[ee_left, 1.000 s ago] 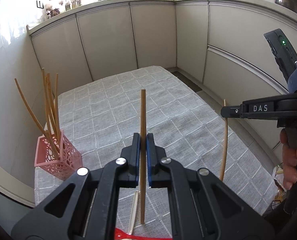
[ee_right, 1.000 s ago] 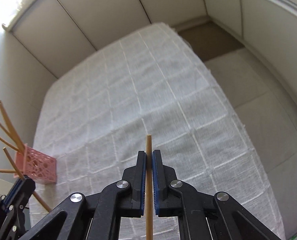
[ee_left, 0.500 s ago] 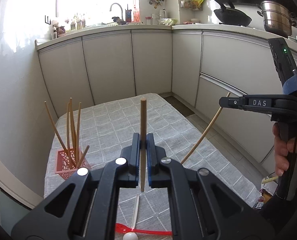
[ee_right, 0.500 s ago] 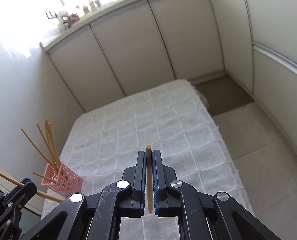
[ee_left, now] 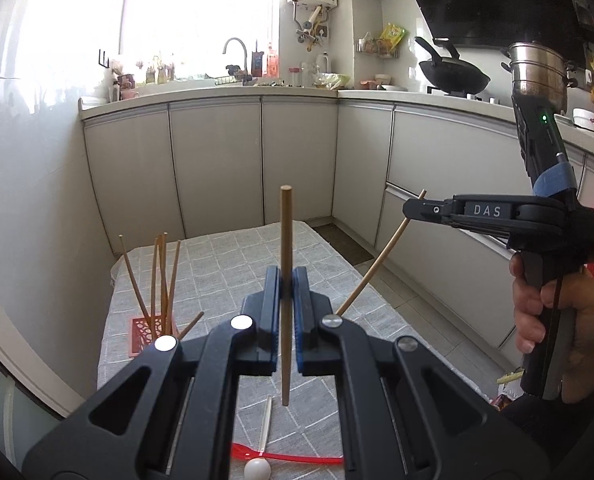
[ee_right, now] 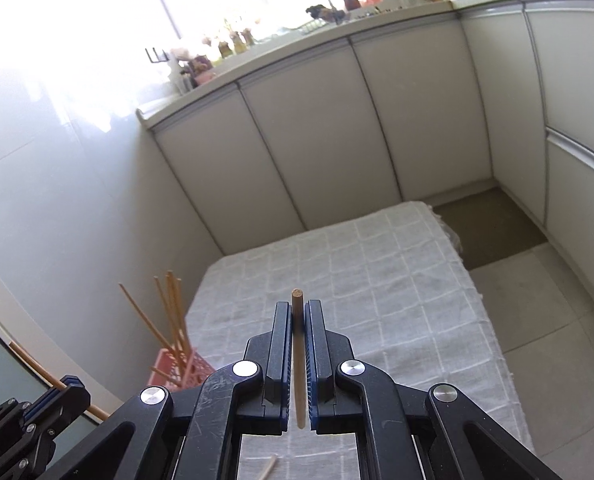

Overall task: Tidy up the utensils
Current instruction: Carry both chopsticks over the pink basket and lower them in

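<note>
Holding one chopstick per gripper, both clear of the table. Left gripper (ee_left: 285, 304): jaws pinching a wooden chopstick (ee_left: 286, 240) roughly mid-length, stick near upright, lower tip hanging free above the cloth. Right gripper (ee_right: 298, 344): jaws likewise pressed onto a second chopstick (ee_right: 297, 344); in left wrist view that stick (ee_left: 381, 256) slants down-left from the pinch, so it's gripped nearer one end.

Why held so (judgement): upright/steep stick = tip can drop straight into the pink holder (ee_left: 149, 332) w/o fouling the ones already there. Mid-length pinch on left gives control, little swing. Right stick's slant likely needs correcting before insertion.

Holder sits at left edge of the checked tablecloth (ee_left: 225, 264), close to the wall; several chopsticks (ee_left: 161, 276) stand in it, fanned out, leaning on the rim. Both held sticks are well apart from it, to its right.

Left on cloth, near edge by left gripper: red plastic utensil (ee_left: 297, 458) and a white spoon (ee_left: 259, 460), touching/crossing; exact overlap partly hidden by gripper body. Another pale stick end (ee_right: 269, 466) shows in right wrist view, blurred.

Writing: "DAS" on right gripper's side (ee_left: 487, 211). Green LED lit on its handle. Nothing else legible.
</note>
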`<action>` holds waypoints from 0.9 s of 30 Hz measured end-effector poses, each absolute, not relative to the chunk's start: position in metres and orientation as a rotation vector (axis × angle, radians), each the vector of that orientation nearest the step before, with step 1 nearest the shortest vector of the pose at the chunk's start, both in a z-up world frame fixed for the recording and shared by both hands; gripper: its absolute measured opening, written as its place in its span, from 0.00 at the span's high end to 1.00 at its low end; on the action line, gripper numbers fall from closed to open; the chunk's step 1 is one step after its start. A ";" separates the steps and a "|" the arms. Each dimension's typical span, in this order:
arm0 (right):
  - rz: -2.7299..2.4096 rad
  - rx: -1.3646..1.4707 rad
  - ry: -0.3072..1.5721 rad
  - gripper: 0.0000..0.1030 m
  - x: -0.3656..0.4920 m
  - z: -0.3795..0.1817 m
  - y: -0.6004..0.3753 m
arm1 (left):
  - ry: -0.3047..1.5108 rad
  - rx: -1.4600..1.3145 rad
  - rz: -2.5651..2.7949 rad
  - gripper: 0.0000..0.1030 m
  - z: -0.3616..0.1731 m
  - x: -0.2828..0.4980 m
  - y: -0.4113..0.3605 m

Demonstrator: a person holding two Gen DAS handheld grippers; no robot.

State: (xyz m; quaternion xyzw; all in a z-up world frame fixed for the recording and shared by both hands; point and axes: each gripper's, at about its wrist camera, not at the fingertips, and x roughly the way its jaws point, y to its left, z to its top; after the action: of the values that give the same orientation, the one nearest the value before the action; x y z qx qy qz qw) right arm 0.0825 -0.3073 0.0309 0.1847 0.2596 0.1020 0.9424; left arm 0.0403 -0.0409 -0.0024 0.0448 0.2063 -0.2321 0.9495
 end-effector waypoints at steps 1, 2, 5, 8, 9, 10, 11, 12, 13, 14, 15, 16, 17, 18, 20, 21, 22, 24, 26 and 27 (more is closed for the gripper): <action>0.215 0.378 0.522 0.96 0.081 0.034 -0.305 | 0.408 0.082 -0.470 0.93 0.002 0.039 -0.036; 0.222 0.380 0.516 0.96 0.080 0.037 -0.303 | 0.398 0.072 -0.466 0.93 0.006 0.038 -0.032; 0.251 0.383 0.503 0.96 0.080 0.047 -0.293 | 0.366 0.036 -0.445 0.93 0.018 0.038 -0.016; 0.278 0.378 0.493 0.96 0.083 0.057 -0.280 | 0.337 -0.006 -0.408 0.93 0.028 0.042 0.003; 0.288 0.376 0.491 0.96 0.085 0.060 -0.275 | 0.331 -0.019 -0.395 0.93 0.029 0.045 0.009; 0.298 0.375 0.488 0.96 0.086 0.062 -0.270 | 0.326 -0.033 -0.378 0.93 0.031 0.048 0.016; 0.307 0.374 0.483 0.96 0.088 0.065 -0.266 | 0.322 -0.044 -0.364 0.93 0.033 0.050 0.021; 0.315 0.373 0.479 0.96 0.090 0.068 -0.262 | 0.318 -0.054 -0.348 0.93 0.034 0.053 0.026; 0.322 0.370 0.476 0.96 0.093 0.070 -0.258 | 0.311 -0.061 -0.331 0.93 0.036 0.055 0.031; 0.329 0.366 0.473 0.96 0.095 0.072 -0.253 | 0.301 -0.066 -0.312 0.93 0.038 0.057 0.036; 0.336 0.362 0.470 0.96 0.097 0.074 -0.248 | 0.293 -0.072 -0.295 0.93 0.039 0.060 0.041; 0.341 0.358 0.470 0.96 0.101 0.075 -0.244 | 0.288 -0.080 -0.281 0.93 0.041 0.064 0.046; 0.347 0.355 0.472 0.96 0.104 0.076 -0.239 | 0.284 -0.090 -0.269 0.93 0.042 0.067 0.049; 0.353 0.352 0.475 0.96 0.108 0.077 -0.234 | 0.282 -0.099 -0.259 0.93 0.043 0.070 0.053; 0.366 0.350 0.478 0.96 0.116 0.078 -0.228 | 0.280 -0.103 -0.233 0.93 0.042 0.079 0.058; 0.371 0.349 0.477 0.96 0.120 0.079 -0.224 | 0.280 -0.095 -0.212 0.93 0.040 0.083 0.059; 0.375 0.344 0.475 0.96 0.124 0.080 -0.220 | 0.282 -0.082 -0.191 0.93 0.036 0.091 0.058; 0.386 0.336 0.470 0.96 0.133 0.085 -0.212 | 0.290 -0.054 -0.158 0.93 0.027 0.104 0.057; 0.401 0.329 0.463 0.96 0.141 0.090 -0.205 | 0.317 -0.051 -0.136 0.93 0.014 0.120 0.060; 0.409 0.325 0.458 0.96 0.145 0.091 -0.201 | 0.327 -0.064 -0.138 0.93 0.008 0.128 0.062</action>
State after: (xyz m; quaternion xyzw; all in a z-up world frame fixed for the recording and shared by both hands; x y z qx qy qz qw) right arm 0.1452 -0.2007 0.0914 0.1594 0.2245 0.2002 0.9403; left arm 0.1282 0.0620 0.0077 -0.0316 0.1625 -0.0687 0.9838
